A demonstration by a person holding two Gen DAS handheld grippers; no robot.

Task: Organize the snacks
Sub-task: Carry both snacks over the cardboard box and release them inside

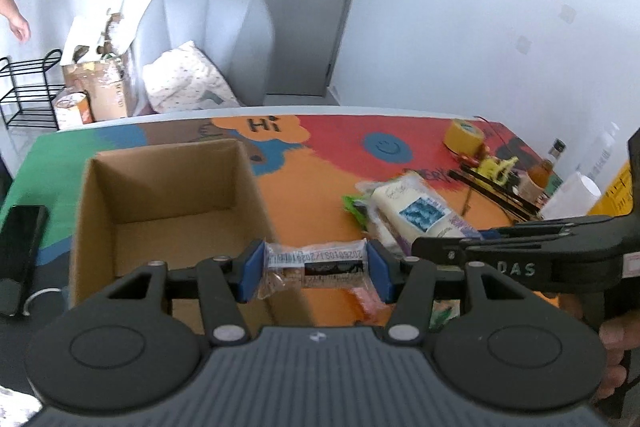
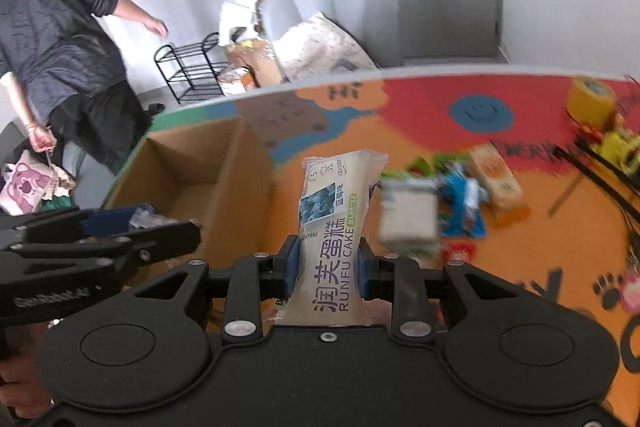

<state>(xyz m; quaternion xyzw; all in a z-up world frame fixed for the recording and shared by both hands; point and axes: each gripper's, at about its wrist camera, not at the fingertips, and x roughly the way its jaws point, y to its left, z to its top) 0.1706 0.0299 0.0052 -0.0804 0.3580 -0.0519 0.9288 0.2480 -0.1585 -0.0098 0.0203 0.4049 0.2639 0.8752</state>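
Note:
My left gripper (image 1: 316, 269) is shut on a clear-wrapped snack bar (image 1: 316, 263), held crosswise between its blue pads, just right of an open, empty cardboard box (image 1: 160, 195). My right gripper (image 2: 328, 267) is shut on a long white cake packet (image 2: 338, 223) that sticks forward above the table. That packet also shows in the left wrist view (image 1: 412, 211), with the right gripper's black body (image 1: 520, 251) beside it. The cardboard box (image 2: 188, 179) lies left of the cake in the right wrist view, the left gripper's body (image 2: 80, 239) in front of it.
More snack packets (image 2: 460, 199) lie loose on the colourful table mat (image 2: 420, 115). A yellow tape roll (image 1: 464, 137), a yellow toy and black sticks sit at the right. A black phone (image 1: 20, 239) lies left of the box. A person (image 2: 60, 47) stands beyond the table, near a grey armchair (image 1: 208, 39).

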